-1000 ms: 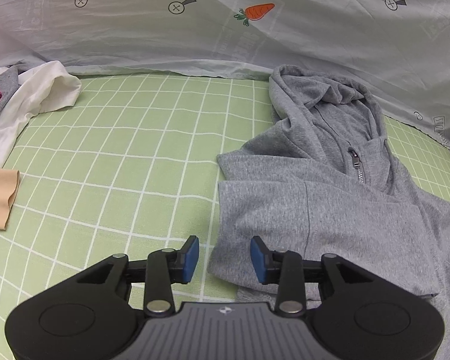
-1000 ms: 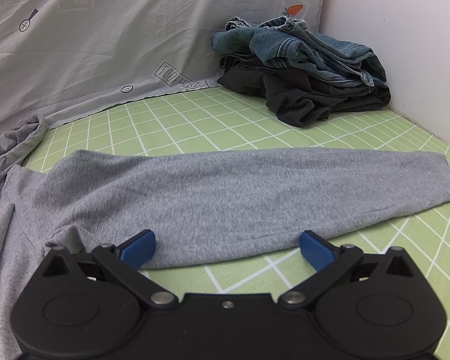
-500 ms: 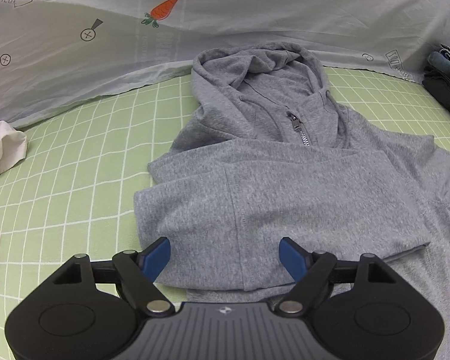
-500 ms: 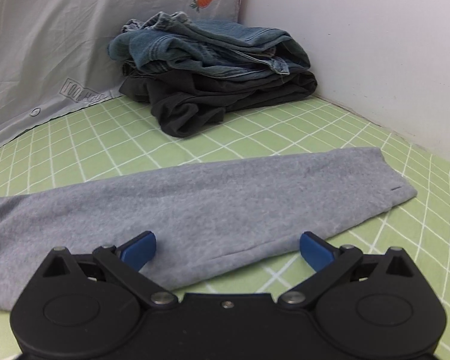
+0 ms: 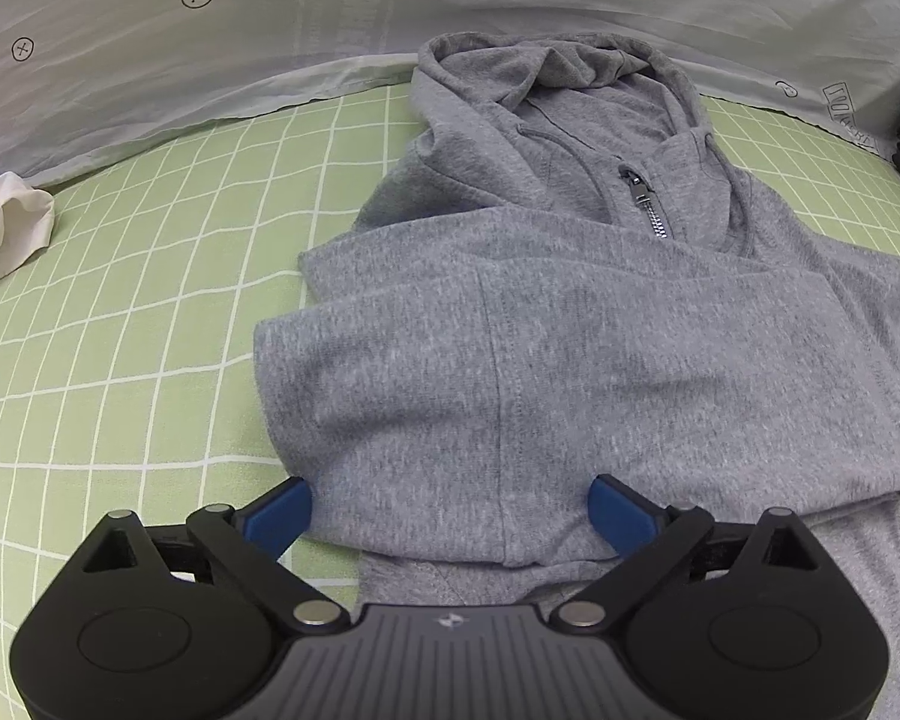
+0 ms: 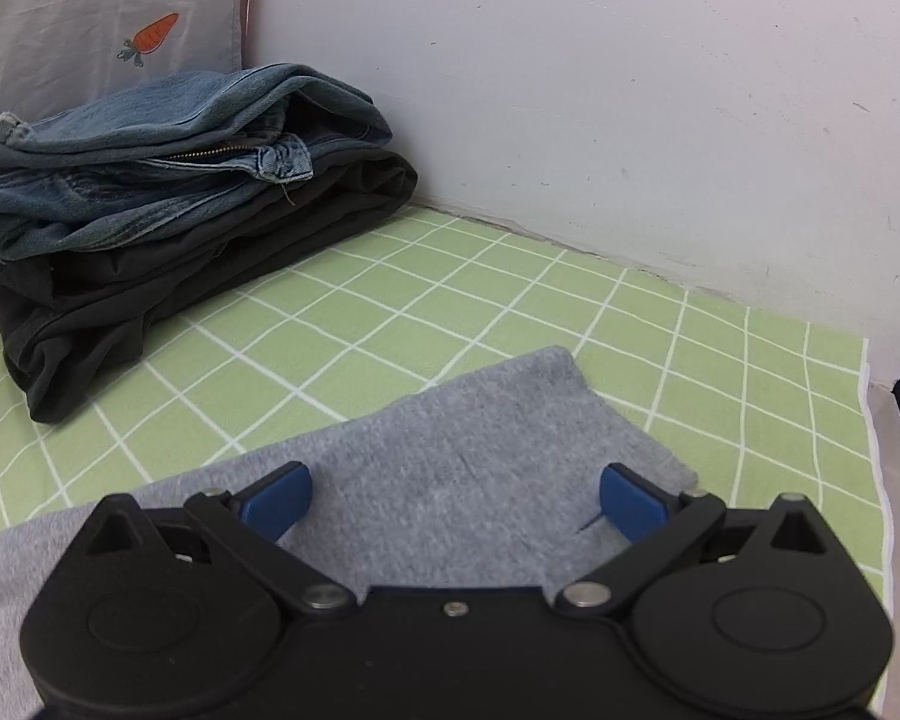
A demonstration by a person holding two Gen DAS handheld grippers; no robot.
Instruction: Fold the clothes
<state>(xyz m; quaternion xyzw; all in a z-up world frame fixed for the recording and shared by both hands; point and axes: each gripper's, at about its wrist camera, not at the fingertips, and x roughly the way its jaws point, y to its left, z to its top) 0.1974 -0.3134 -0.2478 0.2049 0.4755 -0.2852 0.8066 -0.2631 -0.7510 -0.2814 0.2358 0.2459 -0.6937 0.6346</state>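
Note:
A grey zip hoodie (image 5: 546, 324) lies on the green checked sheet (image 5: 150, 312), hood toward the back, one sleeve folded across its chest. My left gripper (image 5: 450, 510) hovers open over the near edge of that folded sleeve, blue pads on either side of the cloth and nothing held. In the right wrist view the hoodie's other sleeve (image 6: 480, 450) stretches out flat, its cuff end pointing away. My right gripper (image 6: 453, 501) stands open just above the cuff, pads spread wide, gripping nothing.
A pile of folded blue jeans (image 6: 150, 138) on a black garment (image 6: 180, 264) sits by the white wall (image 6: 630, 90). A grey printed sheet (image 5: 210, 48) rises behind the hoodie. A white cloth (image 5: 6, 228) lies at the far left. The bed's edge (image 6: 876, 450) runs at the right.
The left gripper has opened wider and swung right onto the hoodie's folded sleeve. The right gripper has travelled along the stretched sleeve to its cuff, staying open.

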